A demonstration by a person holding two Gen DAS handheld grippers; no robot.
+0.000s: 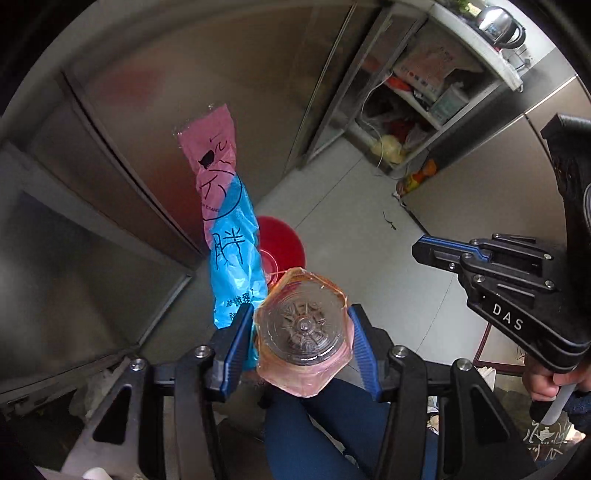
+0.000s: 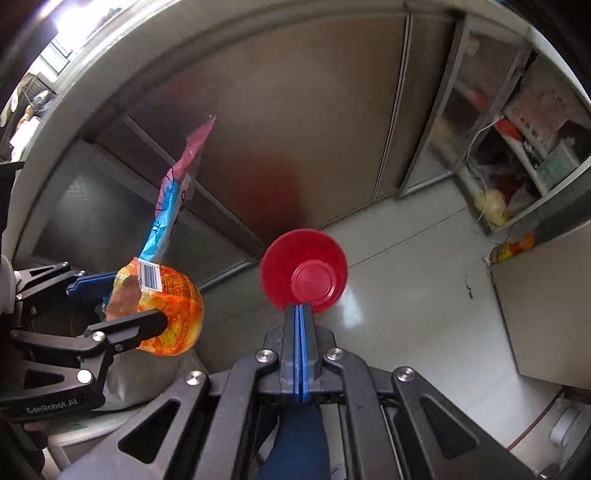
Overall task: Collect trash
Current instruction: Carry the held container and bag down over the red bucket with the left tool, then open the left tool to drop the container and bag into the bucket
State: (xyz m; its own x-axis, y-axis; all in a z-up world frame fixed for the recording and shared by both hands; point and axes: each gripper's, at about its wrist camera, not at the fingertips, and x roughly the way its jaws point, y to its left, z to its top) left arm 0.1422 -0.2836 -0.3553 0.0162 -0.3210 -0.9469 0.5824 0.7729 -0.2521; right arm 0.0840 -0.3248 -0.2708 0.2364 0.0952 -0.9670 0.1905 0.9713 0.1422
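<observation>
My left gripper (image 1: pixel 301 332) is shut on a clear plastic bottle (image 1: pixel 303 332) with an orange label, bottom end towards the camera, together with a pink and blue plastic wrapper (image 1: pixel 229 221) that sticks up past the left finger. The same bottle (image 2: pixel 166 310) and wrapper (image 2: pixel 173 195) show at the left of the right wrist view, in the left gripper (image 2: pixel 122 302). My right gripper (image 2: pixel 300 308) is shut on the rim of a red plastic cup (image 2: pixel 304 273), held above the floor. The cup (image 1: pixel 284 243) shows partly behind the wrapper in the left wrist view.
Steel cabinet doors (image 2: pixel 295 122) stand ahead and to the left. An open shelf unit (image 1: pixel 417 99) with bags and boxes stands at the right, a kettle (image 1: pixel 498 26) on top. Grey floor tiles (image 2: pixel 406 288) lie below. A dark scrap (image 2: pixel 469 290) lies on the floor.
</observation>
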